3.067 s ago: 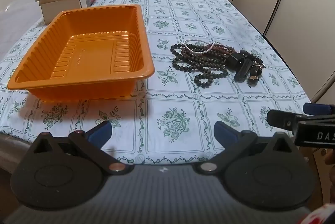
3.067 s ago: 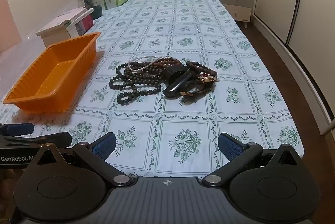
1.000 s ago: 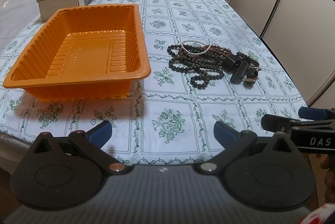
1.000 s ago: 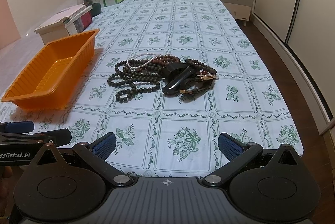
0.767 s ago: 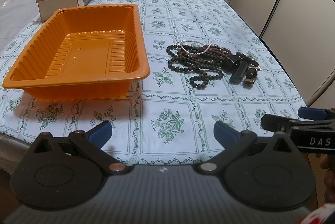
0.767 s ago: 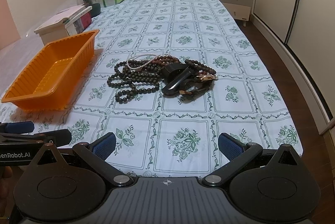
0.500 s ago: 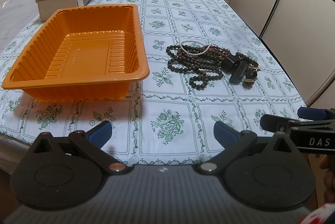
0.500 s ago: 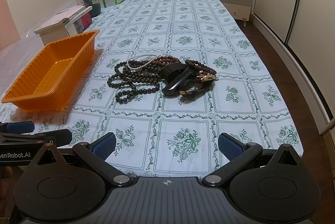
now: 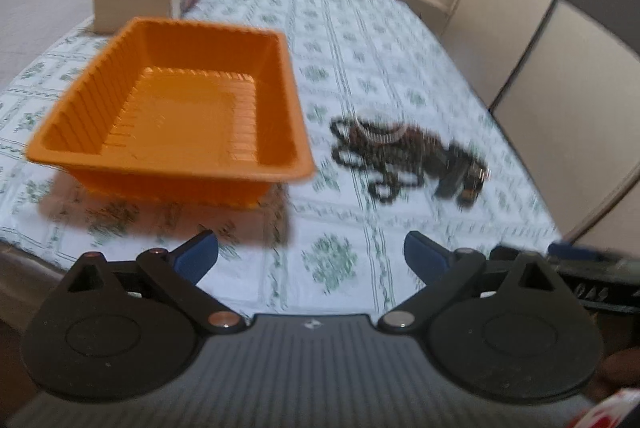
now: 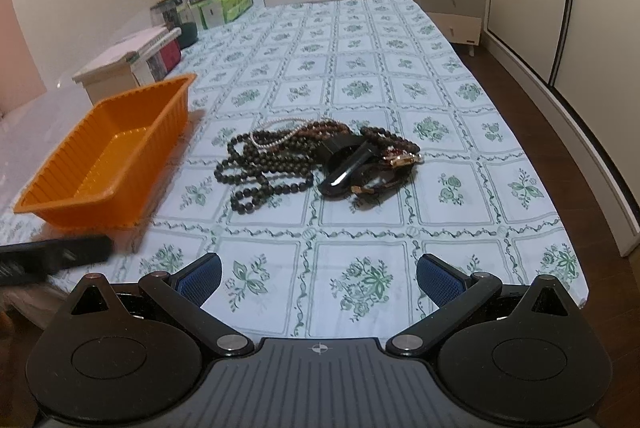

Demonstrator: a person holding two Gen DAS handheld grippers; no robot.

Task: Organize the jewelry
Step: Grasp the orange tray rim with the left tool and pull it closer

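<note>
Both tools released: left tool (image 9: 311,255), right tool (image 10: 319,276). Risk: tangled dark bead necklaces (image 10: 276,163) snag together, dragging extras short of orange ribbed plastic tray (image 10: 100,163).

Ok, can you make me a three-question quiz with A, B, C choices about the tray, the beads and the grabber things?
1. Where is the jewelry pile?
A. inside the tray
B. on the tablecloth, right of the tray
C. on the stack of boxes

2. What colour is the tray?
A. orange
B. blue
C. white

3. How do the jaws of the right gripper stand?
A. shut on a bracelet
B. shut on nothing
C. open and holding nothing

Answers:
1. B, because the beads lie on the flowered tablecloth apart from the tray.
2. A, because its ribbed walls and floor are bright orange.
3. C, because the blue pads sit wide apart with only cloth between them.
</note>
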